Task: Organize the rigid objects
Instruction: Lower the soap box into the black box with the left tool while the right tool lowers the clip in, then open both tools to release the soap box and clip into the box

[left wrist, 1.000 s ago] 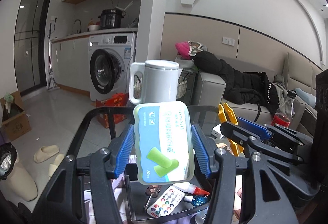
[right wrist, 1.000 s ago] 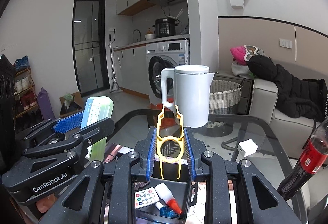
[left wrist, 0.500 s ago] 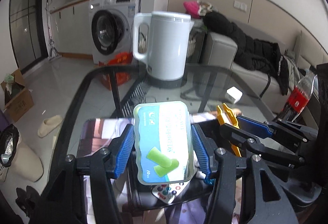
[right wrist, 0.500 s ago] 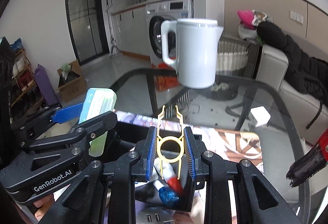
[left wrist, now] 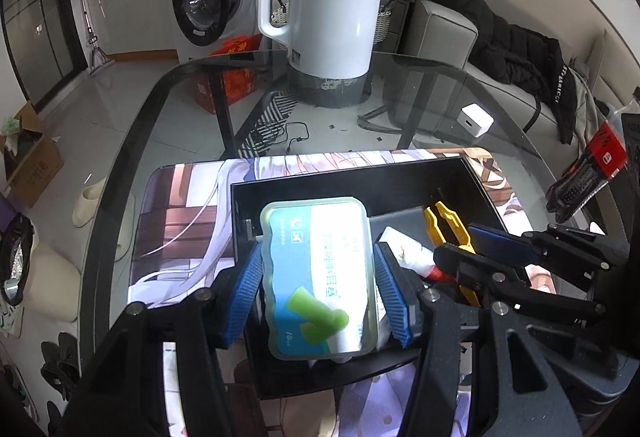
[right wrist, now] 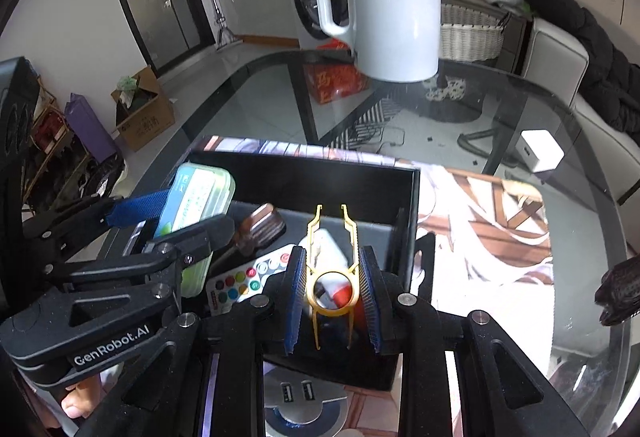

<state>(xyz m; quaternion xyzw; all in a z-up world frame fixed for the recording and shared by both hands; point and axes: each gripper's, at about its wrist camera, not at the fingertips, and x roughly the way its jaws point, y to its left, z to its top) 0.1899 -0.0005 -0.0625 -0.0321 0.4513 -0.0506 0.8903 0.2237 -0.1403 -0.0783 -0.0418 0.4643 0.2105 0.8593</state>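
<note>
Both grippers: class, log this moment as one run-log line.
left gripper: shut on earplug case | right gripper: shut on yellow clip | both over black box | box holds remote, glue bottle

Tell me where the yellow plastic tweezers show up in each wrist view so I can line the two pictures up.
Left wrist: yellow tweezers at right of centre, held by the right gripper over the black tray.
Right wrist: tweezers at lower centre, between the jaws.
Shared landmark: white kettle on the glass table.
</note>
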